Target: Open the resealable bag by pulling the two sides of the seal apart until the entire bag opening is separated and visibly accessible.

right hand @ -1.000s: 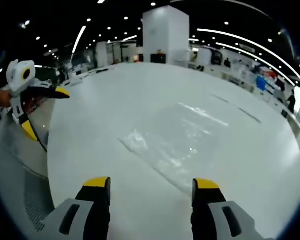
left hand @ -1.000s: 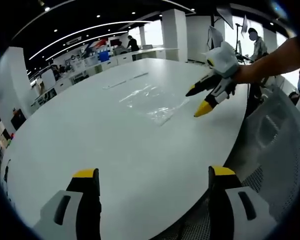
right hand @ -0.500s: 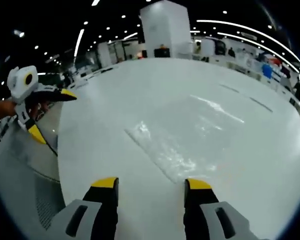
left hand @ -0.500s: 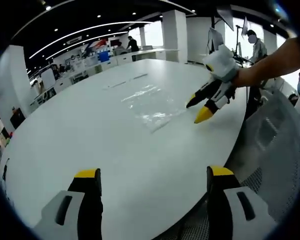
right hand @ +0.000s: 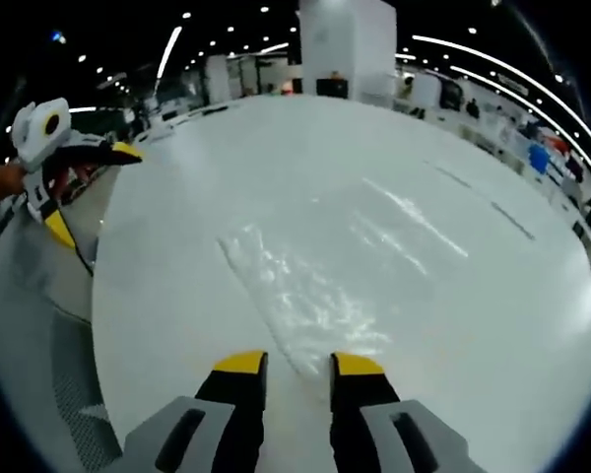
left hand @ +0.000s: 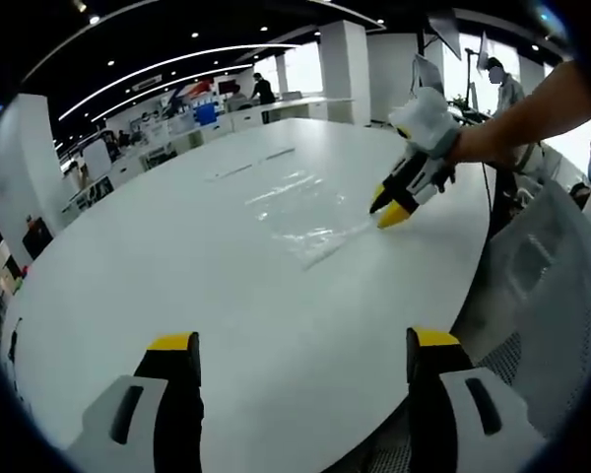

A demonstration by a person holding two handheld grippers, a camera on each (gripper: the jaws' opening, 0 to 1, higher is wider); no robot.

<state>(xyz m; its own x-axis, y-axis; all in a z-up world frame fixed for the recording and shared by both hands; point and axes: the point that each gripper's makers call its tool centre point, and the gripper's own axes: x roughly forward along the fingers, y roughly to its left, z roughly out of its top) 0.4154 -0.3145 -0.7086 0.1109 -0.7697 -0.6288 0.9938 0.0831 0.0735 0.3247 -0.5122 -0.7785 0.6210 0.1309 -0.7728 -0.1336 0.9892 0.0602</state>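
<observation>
Right gripper view: right gripper [right hand: 297,367] over the near edge of the clear resealable bag [right hand: 305,296], jaws narrowed to a slim gap, nothing clamped yet; bag lies flat on the white table [right hand: 177,296] just ahead of the tips. Left gripper [left hand: 295,343] jaws wide apart, bag well ahead. Judgement: thin, limp, glossy, wrinkled film, light and slippery; best pinched at the stiffer seal strip along the near edge.

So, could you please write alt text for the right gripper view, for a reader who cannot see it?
The right gripper, its yellow-tipped jaws nearly closed, reaches the near edge of a clear resealable bag lying flat on a large white table. At the far left, the left gripper, jaws open, is held beyond the table's edge.
</observation>
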